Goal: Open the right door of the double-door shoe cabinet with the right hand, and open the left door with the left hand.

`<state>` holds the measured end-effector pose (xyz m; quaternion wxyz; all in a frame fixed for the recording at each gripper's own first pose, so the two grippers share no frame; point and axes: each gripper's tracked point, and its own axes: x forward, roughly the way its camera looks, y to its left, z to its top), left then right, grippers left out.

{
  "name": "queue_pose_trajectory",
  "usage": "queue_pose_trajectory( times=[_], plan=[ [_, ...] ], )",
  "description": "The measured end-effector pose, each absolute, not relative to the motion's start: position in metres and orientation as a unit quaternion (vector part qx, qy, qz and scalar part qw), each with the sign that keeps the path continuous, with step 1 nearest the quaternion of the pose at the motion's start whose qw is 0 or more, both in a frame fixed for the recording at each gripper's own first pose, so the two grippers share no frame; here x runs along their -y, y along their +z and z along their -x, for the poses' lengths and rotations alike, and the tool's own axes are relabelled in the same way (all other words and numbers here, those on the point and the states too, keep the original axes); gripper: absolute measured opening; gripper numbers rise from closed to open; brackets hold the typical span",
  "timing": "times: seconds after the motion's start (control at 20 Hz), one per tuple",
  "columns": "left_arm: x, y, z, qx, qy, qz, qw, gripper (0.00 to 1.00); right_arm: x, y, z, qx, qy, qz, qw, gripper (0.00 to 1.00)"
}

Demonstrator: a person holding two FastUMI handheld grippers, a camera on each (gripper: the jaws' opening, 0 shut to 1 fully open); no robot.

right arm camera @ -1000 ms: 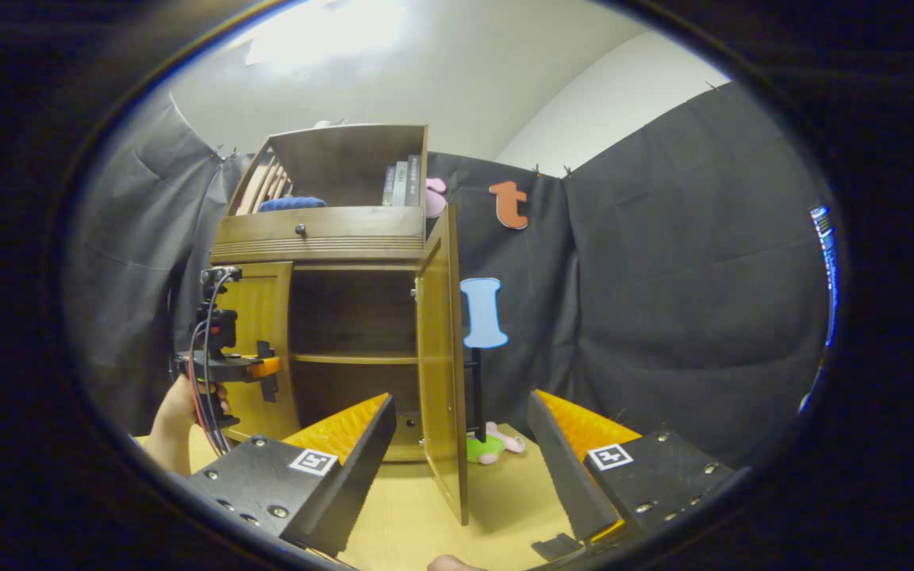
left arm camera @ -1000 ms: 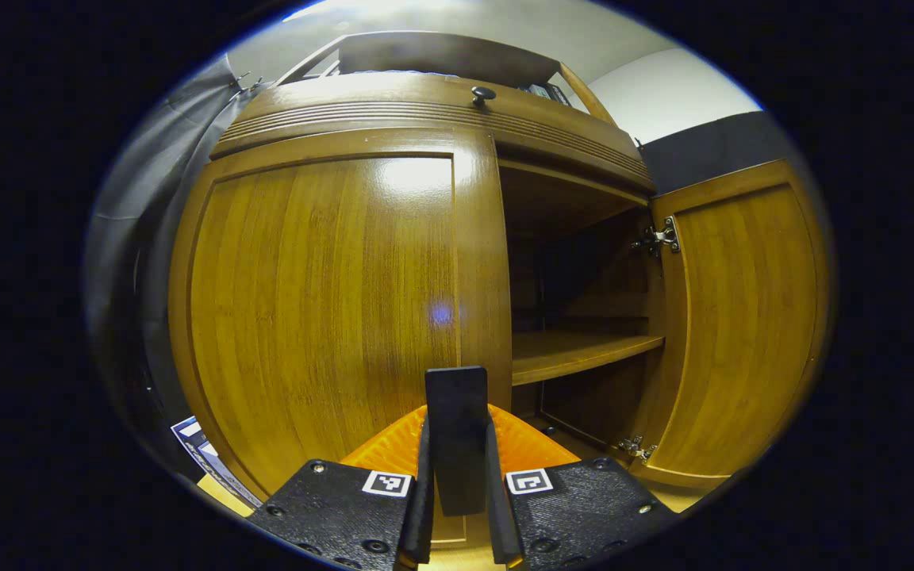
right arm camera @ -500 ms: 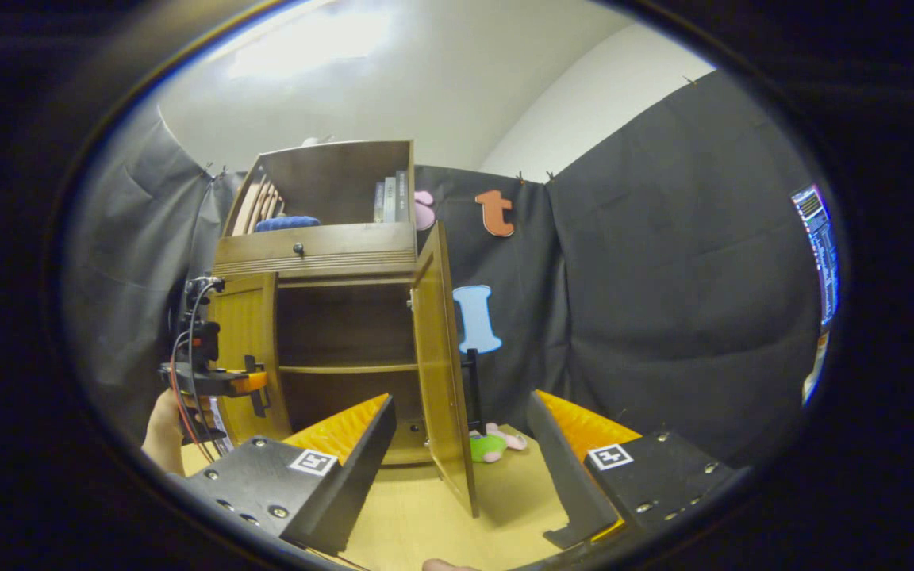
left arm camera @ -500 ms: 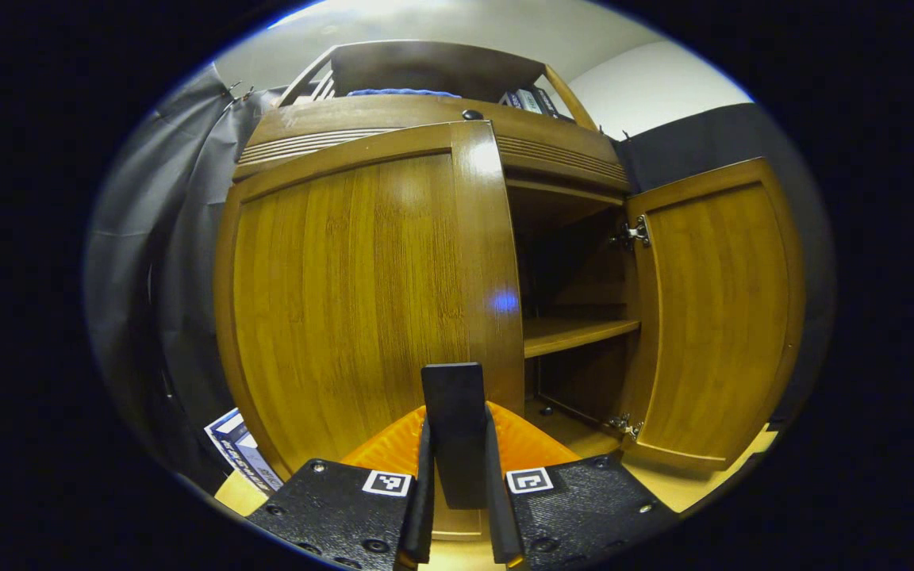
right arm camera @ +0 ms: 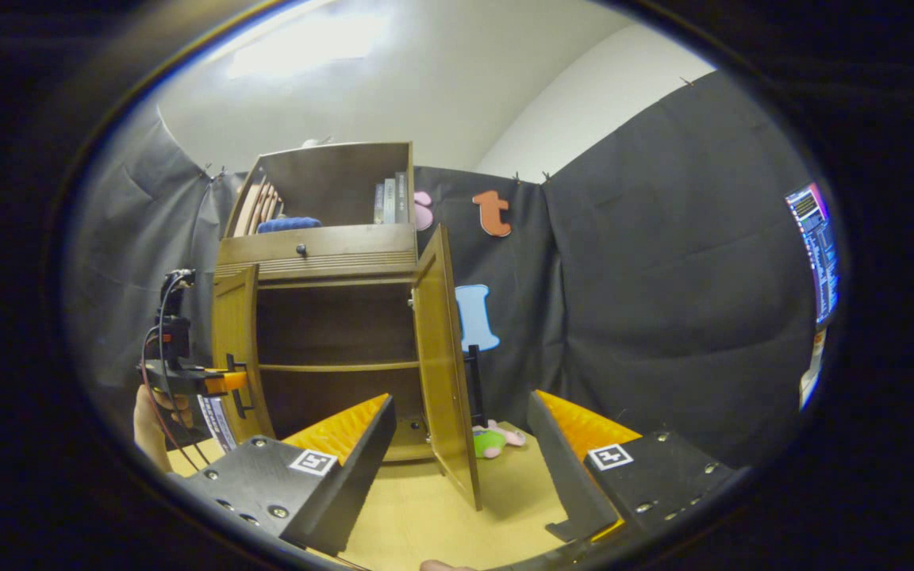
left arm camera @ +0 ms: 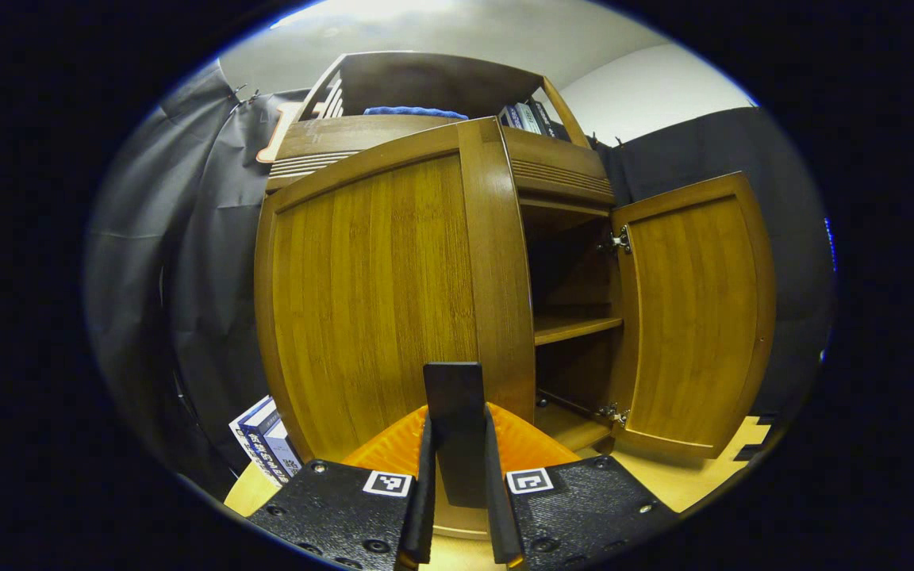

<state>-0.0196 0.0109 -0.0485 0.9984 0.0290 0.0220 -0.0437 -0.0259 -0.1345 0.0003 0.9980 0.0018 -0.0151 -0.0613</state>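
We took the brown wooden double-door shoe cabinet [right arm camera: 322,317] on the pale wooden bench [right arm camera: 433,507] as our landmark. Our left gripper [left arm camera: 457,444] was clamped narrow on the slim black door handle [left arm camera: 454,420], both fingers pressing its sides. We judged this grip was there so that a pull would swing the door about its hinges rather than slip off. That handle sat low on the free edge of the cabinet's left door [left arm camera: 378,293], which stood part-way out from the cabinet front. In the right gripper view the same door [right arm camera: 236,341] angled away from the opening, with a hand [right arm camera: 147,412] behind the left gripper there.

The cabinet's right door [right arm camera: 441,365] stood wide open, edge-on in the right gripper view, baring the inner shelf [right arm camera: 338,366]. Our right gripper [right arm camera: 461,468] hung in front of the cabinet with its fingers spread wide and holding nothing, well apart from that door. We judged its share done and kept clear, leaving room for the left door's swing.

A green and pink soft toy [right arm camera: 489,441] lay on the bench behind the right door.
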Motion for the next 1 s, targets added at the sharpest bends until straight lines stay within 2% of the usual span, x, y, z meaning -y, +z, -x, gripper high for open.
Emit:
queue_pose_trajectory(
  times=[0.2,0.5,1.0],
  plan=[
    [-0.025,-0.046,0.042,-0.032,-0.04,-0.028,0.998,0.31,0.123,0.001,0.039,0.026,-0.039,-0.014,0.999,1.0],
    [-0.046,-0.04,0.07,-0.027,-0.025,-0.046,0.998,0.29,0.111,-0.009,0.029,0.013,-0.033,-0.013,0.999,0.99],
    [-0.111,-0.04,0.113,-0.032,0.037,-0.068,0.996,0.26,0.08,-0.021,0.023,-0.008,-0.009,0.016,1.0,0.99]
  ],
)
